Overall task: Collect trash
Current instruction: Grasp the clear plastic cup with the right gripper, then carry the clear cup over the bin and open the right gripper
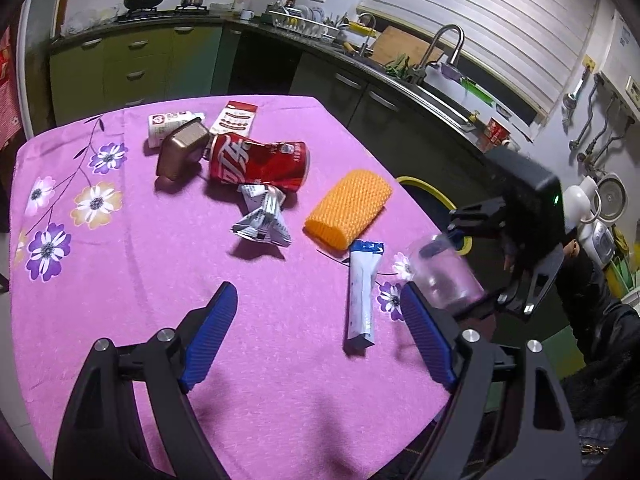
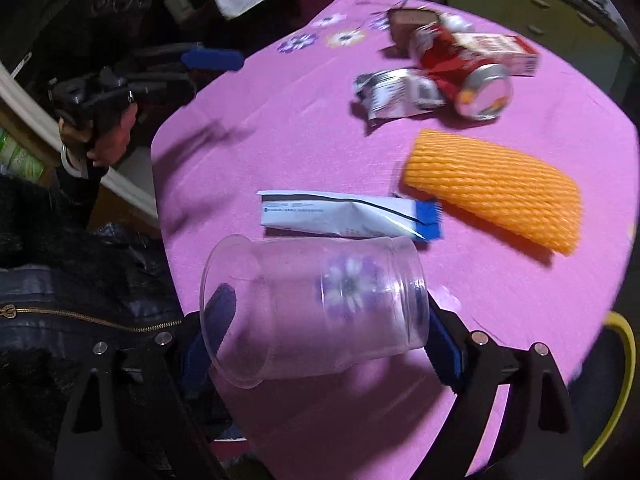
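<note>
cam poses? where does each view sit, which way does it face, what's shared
Left wrist: on the open left gripper, above the near table edge, facing the kitchen counter; shows its own blue fingers and the right gripper holding the cup.
Right wrist: on the right gripper, shut on the cup, facing across the table toward the left gripper and hand.
Shared: can, orange net, blue-white sachet, crumpled wrapper.

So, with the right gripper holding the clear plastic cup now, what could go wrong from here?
1. The clear plastic cup is thin and lies sideways in the right gripper; it may crush or slip out.
2. It is carried low, close to the white and blue sachet, and could brush it off the table.
3. The left gripper is open near the same sachet; the two grippers could collide.
</note>
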Available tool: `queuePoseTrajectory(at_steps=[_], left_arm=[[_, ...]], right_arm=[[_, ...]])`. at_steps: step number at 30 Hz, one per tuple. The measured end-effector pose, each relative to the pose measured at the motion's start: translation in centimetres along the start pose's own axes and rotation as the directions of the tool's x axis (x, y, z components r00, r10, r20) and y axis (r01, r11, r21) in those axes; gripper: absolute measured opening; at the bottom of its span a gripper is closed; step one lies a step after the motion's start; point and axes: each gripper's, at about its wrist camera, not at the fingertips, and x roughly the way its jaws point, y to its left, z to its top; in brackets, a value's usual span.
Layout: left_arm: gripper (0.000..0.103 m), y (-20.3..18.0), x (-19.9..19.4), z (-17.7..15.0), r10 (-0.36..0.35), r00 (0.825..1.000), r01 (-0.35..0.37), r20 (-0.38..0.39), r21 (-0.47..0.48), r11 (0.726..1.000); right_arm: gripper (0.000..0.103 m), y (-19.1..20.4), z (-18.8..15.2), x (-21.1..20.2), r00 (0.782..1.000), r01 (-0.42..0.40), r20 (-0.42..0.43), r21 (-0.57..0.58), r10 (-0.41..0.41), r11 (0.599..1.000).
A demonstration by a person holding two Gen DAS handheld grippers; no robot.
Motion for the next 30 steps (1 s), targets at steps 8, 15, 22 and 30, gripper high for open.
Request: queuePoseTrajectory(at_steps=[8, 15, 22, 30], left_arm=[[0.080, -1.7, 0.9, 0.3, -0.044, 0.999, 0.045, -0.015, 0.054, 0.998], [0.081, -3.1, 2.0, 0.4, -0.064, 0.997, 0.067, -0.043, 0.087, 0.994], [0.081, -4.1, 3.0, 0.4, -0.070, 0.994, 0.080, -0.082, 0.113, 0.990], [0.082, -5.9, 6.5, 0.9, -0.077, 0.983, 0.106, -0.166, 0.174, 0.979]], right_arm=[[0.086, -7.1, -5.6, -9.2, 0.956, 0.221, 0.114, 0.323, -0.270, 0.920], [0.086, -16.2, -12.0, -11.0, 0.881, 0.410, -0.045, 0.570, -0.471, 0.712], [0.098, -22.0, -14.3, -8.8, 0.870, 0.435, -0.118, 0.640, -0.478, 0.633], [0.098, -19.5, -14.1, -11.4, 0.841, 0.424, -0.044, 0.672, -0.539, 0.607]])
